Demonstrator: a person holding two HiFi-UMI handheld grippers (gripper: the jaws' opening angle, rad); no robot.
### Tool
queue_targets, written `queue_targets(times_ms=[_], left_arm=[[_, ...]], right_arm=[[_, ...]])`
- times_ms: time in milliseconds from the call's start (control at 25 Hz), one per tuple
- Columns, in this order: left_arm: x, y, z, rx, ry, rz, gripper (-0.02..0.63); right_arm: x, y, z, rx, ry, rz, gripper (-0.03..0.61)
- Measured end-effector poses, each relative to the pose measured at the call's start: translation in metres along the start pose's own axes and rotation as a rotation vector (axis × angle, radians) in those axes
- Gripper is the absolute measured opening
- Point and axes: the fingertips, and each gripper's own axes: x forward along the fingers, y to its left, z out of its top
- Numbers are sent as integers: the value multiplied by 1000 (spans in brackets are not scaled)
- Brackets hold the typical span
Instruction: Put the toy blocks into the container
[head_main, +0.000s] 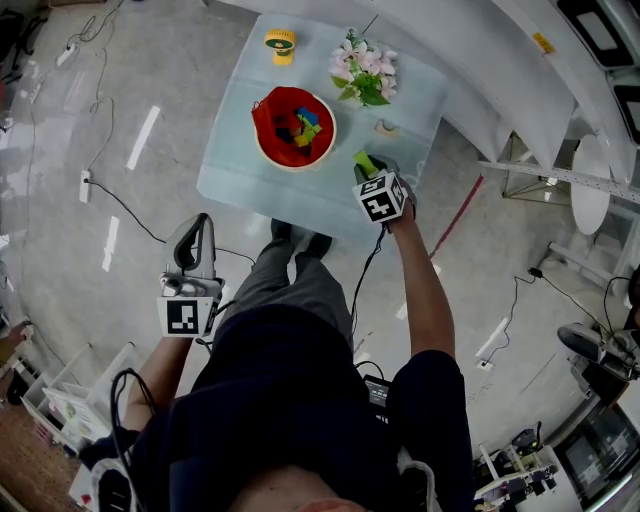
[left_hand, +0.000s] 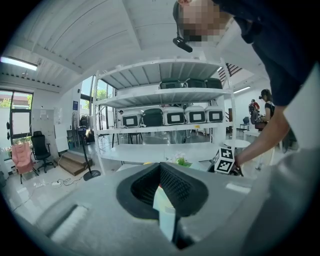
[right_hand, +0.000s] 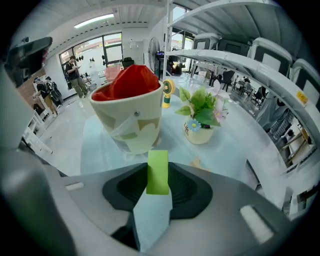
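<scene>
A glass table (head_main: 228, 172) was pictured bearing the red-lined container (head_main: 292, 165), with toy blocks (head_main: 303, 128) already inside. The left gripper (head_main: 198, 228) was held off the table, jaws closed on nothing. A green block (right_hand: 158, 172) was clamped in the right gripper (head_main: 367, 169) near the container.

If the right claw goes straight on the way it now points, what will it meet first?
Probably the table top just before the container; depth is unclear, so the held green block might touch the container's lower wall first.

left tongs (head_main: 196, 228) together, right tongs (head_main: 367, 167) tight
</scene>
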Motion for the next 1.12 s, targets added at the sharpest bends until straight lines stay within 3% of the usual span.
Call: queue_targets(times_ms=[1120], left_arm=[[-15, -3, 1, -13, -27, 2, 3]], right_arm=[[-116, 26, 102, -87, -146, -22, 126]])
